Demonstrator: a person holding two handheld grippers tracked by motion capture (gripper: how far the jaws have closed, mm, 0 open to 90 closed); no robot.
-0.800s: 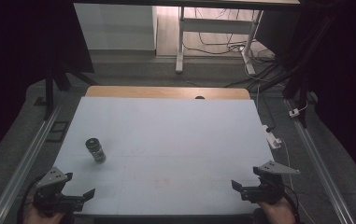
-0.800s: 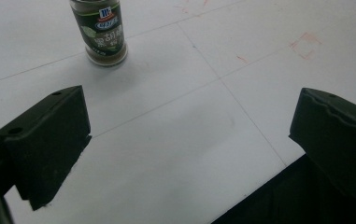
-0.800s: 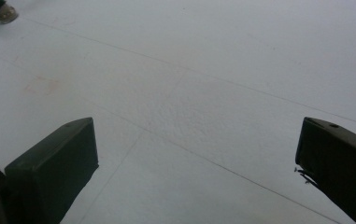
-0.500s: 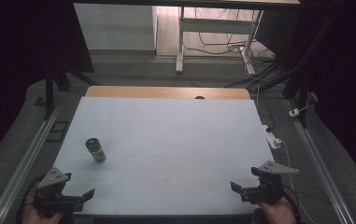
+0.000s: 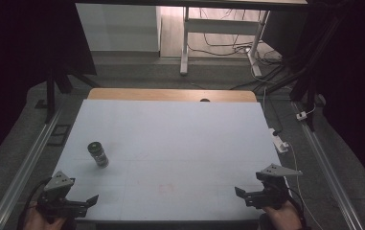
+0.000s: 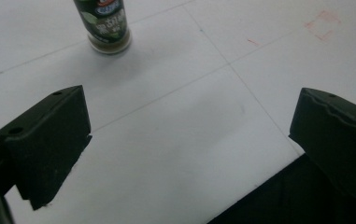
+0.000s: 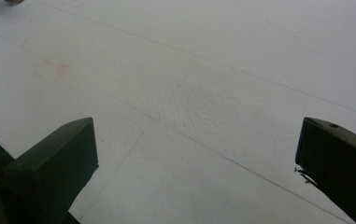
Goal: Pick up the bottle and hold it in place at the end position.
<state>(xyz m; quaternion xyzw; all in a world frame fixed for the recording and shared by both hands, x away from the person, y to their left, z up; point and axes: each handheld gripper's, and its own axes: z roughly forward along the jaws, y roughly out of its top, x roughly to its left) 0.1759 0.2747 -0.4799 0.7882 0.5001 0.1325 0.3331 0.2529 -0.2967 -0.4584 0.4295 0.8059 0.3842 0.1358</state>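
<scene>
At the near left corner of the table sits the left gripper, held in one hand, its two black jaws spread wide with nothing between them. Just beyond it, well apart from its jaws, stands one small bottle with a dark cap and a green label, upright on the white table top; the left gripper view shows its lower half ahead and a little left of the jaws. One faint red mark lies on the sheet near the front middle. At the near right corner the right gripper rests in the other hand, its two jaws likewise wide apart and empty, over bare white surface.
</scene>
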